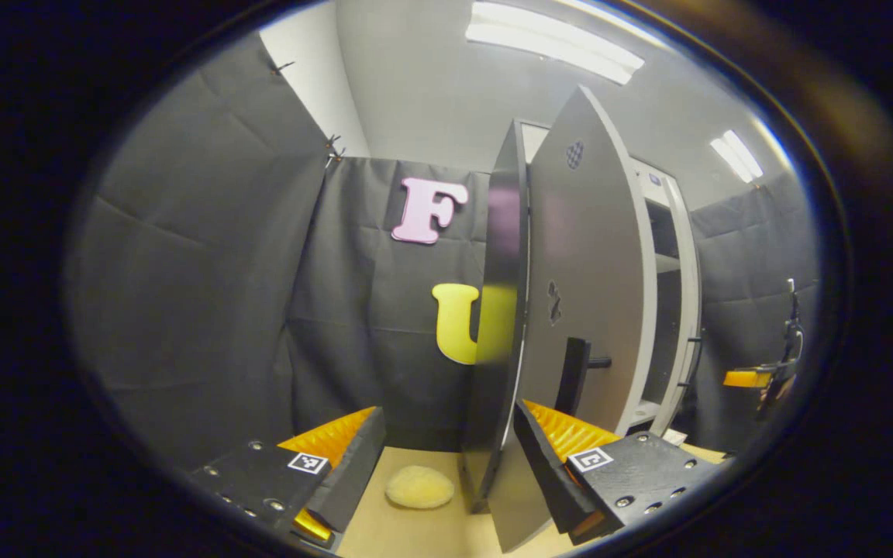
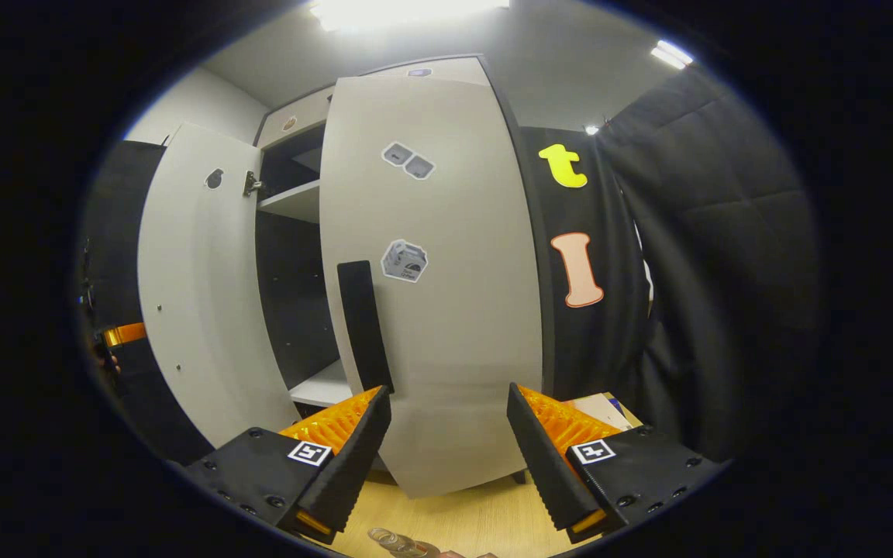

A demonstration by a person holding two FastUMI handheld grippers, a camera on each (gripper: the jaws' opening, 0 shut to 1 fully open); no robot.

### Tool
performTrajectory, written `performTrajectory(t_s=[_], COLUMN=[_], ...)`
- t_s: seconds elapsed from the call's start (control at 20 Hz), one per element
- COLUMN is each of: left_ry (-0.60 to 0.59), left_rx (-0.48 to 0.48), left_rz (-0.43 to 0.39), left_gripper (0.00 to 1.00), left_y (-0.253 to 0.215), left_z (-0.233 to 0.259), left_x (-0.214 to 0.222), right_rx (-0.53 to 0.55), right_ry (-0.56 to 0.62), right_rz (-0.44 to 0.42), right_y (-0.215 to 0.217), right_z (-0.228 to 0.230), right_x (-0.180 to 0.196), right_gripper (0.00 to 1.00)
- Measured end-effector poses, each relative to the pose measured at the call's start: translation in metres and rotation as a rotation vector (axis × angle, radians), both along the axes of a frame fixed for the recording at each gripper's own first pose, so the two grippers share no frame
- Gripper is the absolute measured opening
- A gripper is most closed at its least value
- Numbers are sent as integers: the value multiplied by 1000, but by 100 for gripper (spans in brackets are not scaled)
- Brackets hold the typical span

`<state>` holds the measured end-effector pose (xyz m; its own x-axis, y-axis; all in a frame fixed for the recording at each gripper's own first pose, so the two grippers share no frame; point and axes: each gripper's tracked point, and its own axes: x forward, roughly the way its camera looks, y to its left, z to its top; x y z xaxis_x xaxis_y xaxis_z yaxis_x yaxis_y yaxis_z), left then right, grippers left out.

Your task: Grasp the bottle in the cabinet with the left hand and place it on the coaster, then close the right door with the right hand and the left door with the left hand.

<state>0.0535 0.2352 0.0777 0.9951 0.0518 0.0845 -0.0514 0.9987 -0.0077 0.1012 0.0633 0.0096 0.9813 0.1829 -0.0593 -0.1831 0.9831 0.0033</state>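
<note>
The booth has a light wooden table top [image 2: 485, 519], black cloth walls [image 1: 206, 271] and a pale ceiling with long bright lamps [image 1: 555, 43]. On the table stands a tall cabinet with light grey flat doors and dark shelves inside [image 2: 291, 256]. In the left gripper view, the left gripper [image 1: 446, 457] has its jaws spread wide with nothing between the fingers; the left door [image 1: 594, 287] is seen almost edge-on, its lower corner lies just beside the right-side finger, and its long black handle [image 1: 573, 373] stands above that finger. A round pale yellow fluffy coaster [image 1: 419, 487] lies on the table between the two fingers, a little farther away, with nothing on it. In the right gripper view, the right gripper [image 2: 450, 449] is also spread open and empty; the right door [image 2: 439, 279] with its black vertical handle [image 2: 363, 325] is directly in front, partly closed, its lower edge between the fingers. At the bottom edge of this view a clear transparent bottle top [image 2: 396, 542] shows on the table, below the fingers and apart from them.
</note>
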Motion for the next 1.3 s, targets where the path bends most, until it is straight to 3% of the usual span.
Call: performTrajectory(t_s=[0.5,0.8,1.3], left_ry=[41,59,91], left_rx=[55,77,84], left_rz=[-115,-99,-71], left_gripper=[96,94,94], left_y=[-20,-30,-71], left_z=[4,4,5], left_x=[59,57,60], right_rx=[33,47,33], right_ry=[19,29,45], right_rz=[-108,-142,-118], right_y=[-32,-42,-42], right_z=[-12,-23,-40], right_x=[-14,-18,-18], right_gripper=[97,96,96])
